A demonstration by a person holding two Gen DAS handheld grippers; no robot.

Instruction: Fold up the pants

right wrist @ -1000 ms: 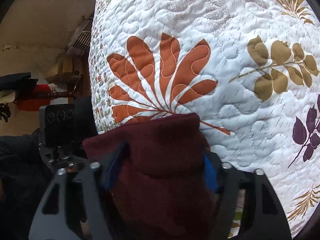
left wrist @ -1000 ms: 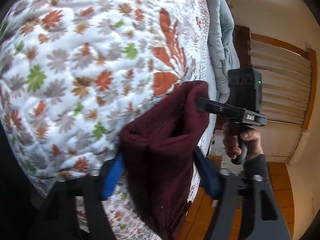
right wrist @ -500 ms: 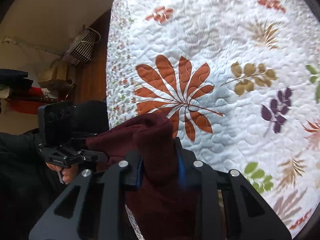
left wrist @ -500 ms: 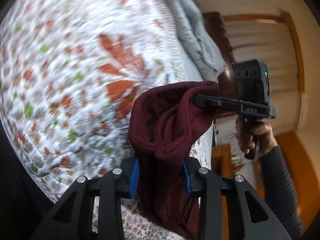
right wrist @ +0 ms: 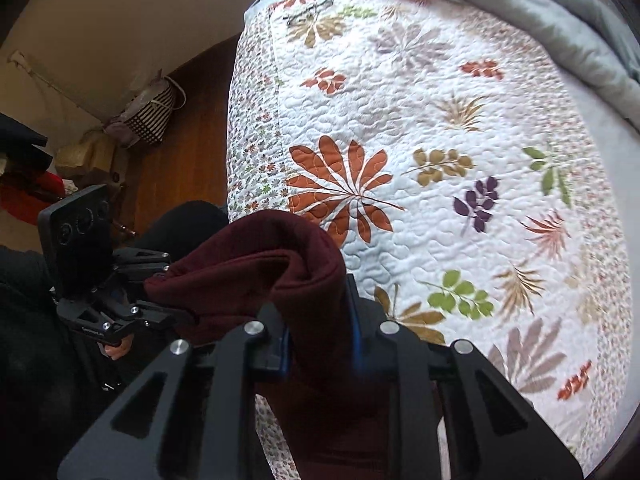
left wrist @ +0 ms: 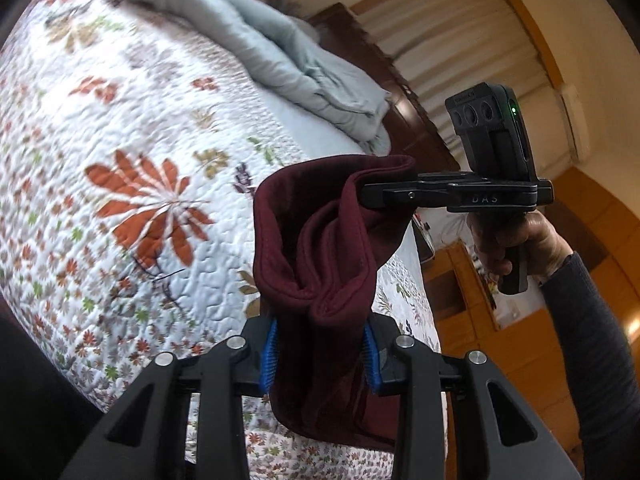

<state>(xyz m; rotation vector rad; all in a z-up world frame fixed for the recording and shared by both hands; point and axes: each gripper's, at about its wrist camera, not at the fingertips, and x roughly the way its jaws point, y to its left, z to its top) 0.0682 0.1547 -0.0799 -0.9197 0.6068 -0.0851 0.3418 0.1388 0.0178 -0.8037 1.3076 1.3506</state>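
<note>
The dark maroon pants (left wrist: pixel 320 264) hang bunched in the air above the floral quilted bed (left wrist: pixel 132 184). My left gripper (left wrist: pixel 320 354) is shut on a fold of the pants between its blue pads. My right gripper (right wrist: pixel 320 340) is shut on another part of the same pants (right wrist: pixel 280 276). In the left wrist view the right gripper (left wrist: pixel 372 194) pinches the cloth's upper edge on the right. In the right wrist view the left gripper (right wrist: pixel 176 314) grips the cloth at the left. The rest of the pants hangs down out of sight.
A folded grey-blue blanket (left wrist: pixel 304 80) lies at the far end of the bed, also in the right wrist view (right wrist: pixel 520 12). A dark wooden headboard (left wrist: pixel 384 76) and curtains stand beyond it. A wooden floor (right wrist: pixel 180 140) with a striped bag (right wrist: pixel 152 116) lies left of the bed.
Both grippers closed on the pants and lifted them off the quilt. The bed now sits farther below, and more of it and the blanket shows.
</note>
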